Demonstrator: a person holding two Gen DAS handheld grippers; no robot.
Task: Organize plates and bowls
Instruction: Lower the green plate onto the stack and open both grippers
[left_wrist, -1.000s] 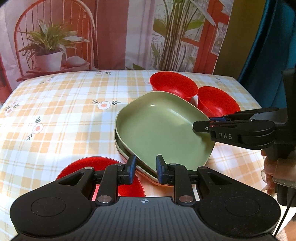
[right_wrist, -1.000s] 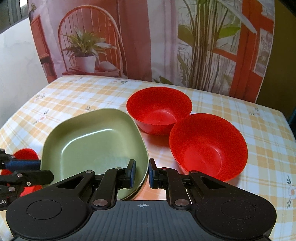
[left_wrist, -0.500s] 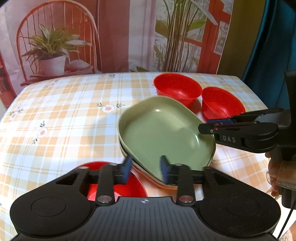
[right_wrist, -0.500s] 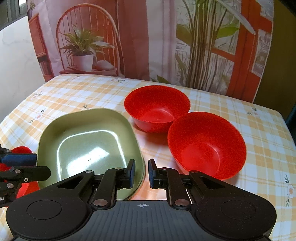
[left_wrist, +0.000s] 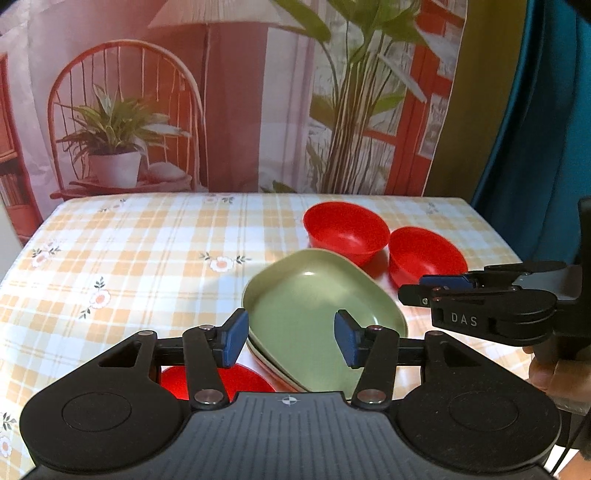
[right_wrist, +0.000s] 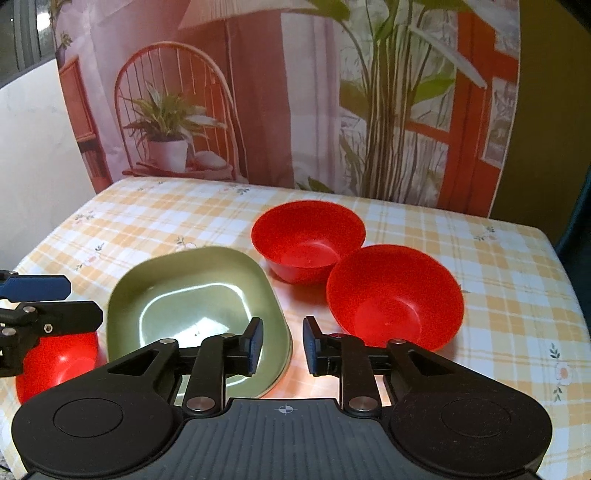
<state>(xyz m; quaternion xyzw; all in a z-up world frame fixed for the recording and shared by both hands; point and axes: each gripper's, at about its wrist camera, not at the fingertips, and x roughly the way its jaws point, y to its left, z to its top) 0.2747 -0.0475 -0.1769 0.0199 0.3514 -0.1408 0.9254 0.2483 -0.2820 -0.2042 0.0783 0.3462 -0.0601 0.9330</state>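
A stack of green plates (left_wrist: 317, 314) lies on the checked table; it also shows in the right wrist view (right_wrist: 192, 310). Two red bowls stand behind it, a far one (left_wrist: 345, 236) (right_wrist: 308, 240) and a nearer right one (left_wrist: 424, 258) (right_wrist: 395, 295). A third red bowl (left_wrist: 218, 380) (right_wrist: 55, 362) sits at the near left, partly hidden by my left gripper. My left gripper (left_wrist: 291, 338) is open and empty above the near edge of the plates. My right gripper (right_wrist: 282, 343) is open and empty, above the table between the plates and the nearer bowl; it also shows from the side in the left wrist view (left_wrist: 476, 295).
The checked tablecloth (left_wrist: 129, 258) spreads to the left and back. A printed backdrop with a chair and plants (left_wrist: 122, 140) hangs behind the table. The right table edge (right_wrist: 565, 280) lies close to the nearer red bowl.
My left gripper has opened wide, let go of the green plates and drawn back and up. My right gripper has opened a little and also pulled back.
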